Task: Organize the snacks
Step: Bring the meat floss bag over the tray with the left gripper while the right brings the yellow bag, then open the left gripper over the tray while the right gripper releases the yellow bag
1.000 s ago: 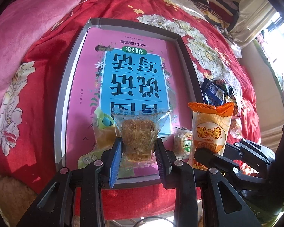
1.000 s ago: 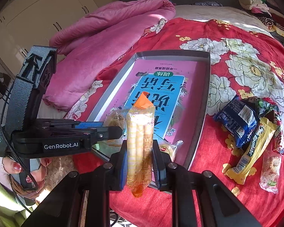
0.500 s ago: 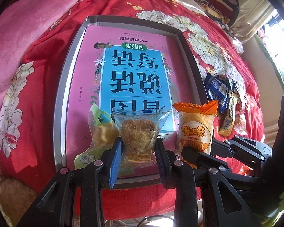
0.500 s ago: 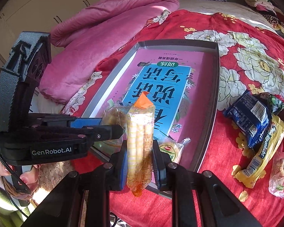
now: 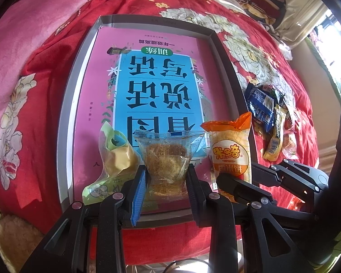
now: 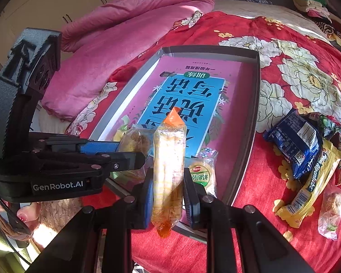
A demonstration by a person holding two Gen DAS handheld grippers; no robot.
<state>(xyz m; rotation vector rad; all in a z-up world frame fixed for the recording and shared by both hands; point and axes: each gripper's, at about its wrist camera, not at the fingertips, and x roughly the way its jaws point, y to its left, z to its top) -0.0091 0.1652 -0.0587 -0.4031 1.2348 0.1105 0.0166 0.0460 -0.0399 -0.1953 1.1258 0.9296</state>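
Two grippers hang side by side over the near end of a grey tray [image 5: 66,104] on a red floral bedspread [image 6: 295,45]. The left gripper [image 5: 166,182] has its jaws closed on a clear-wrapped golden pastry [image 5: 167,159], and the right gripper [image 6: 168,188] pinches an upright orange-topped rice cracker pack [image 6: 169,159]. A green pouch [image 5: 111,159] and a small green-labelled biscuit [image 6: 202,175] lie in the tray, while more snacks [image 6: 307,154] sit piled on the bedspread just right of it.
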